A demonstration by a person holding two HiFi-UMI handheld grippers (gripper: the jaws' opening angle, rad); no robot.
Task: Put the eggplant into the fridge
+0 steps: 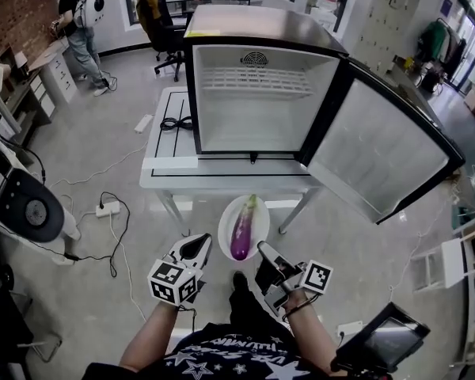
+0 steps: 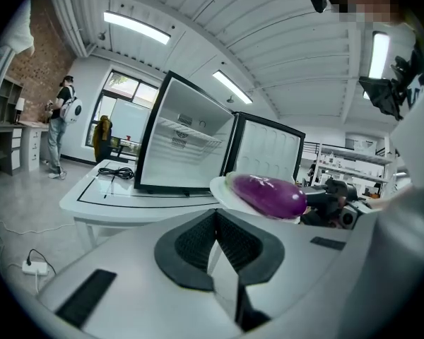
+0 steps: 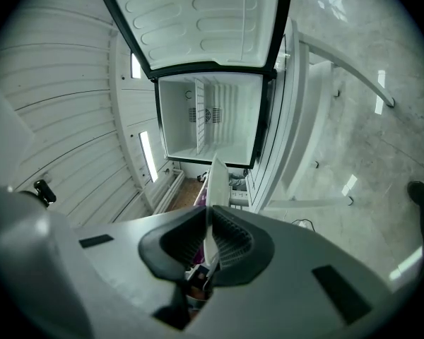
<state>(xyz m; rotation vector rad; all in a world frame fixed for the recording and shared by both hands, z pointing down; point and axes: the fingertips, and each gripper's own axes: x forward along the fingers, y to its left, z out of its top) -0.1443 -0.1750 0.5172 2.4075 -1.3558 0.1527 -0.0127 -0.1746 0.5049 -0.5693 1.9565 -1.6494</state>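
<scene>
No text can be read with certainty. White lettering among stars is printed on the person's black shirt (image 1: 222, 355), but it is seen upside down and cannot be spelled out. Black-and-white square markers, not letters, are carried on the cube (image 1: 174, 282) of the left gripper (image 1: 196, 245) and the cube (image 1: 317, 276) of the right gripper (image 1: 263, 248). A yellow label (image 1: 202, 33) on the fridge (image 1: 261, 22) top is too small to be read.

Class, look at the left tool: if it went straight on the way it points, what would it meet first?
Most likely the rim of the white plate carrying the eggplant, just beyond the left tool. The table and fridge lie further back, though depth is unclear.
</scene>
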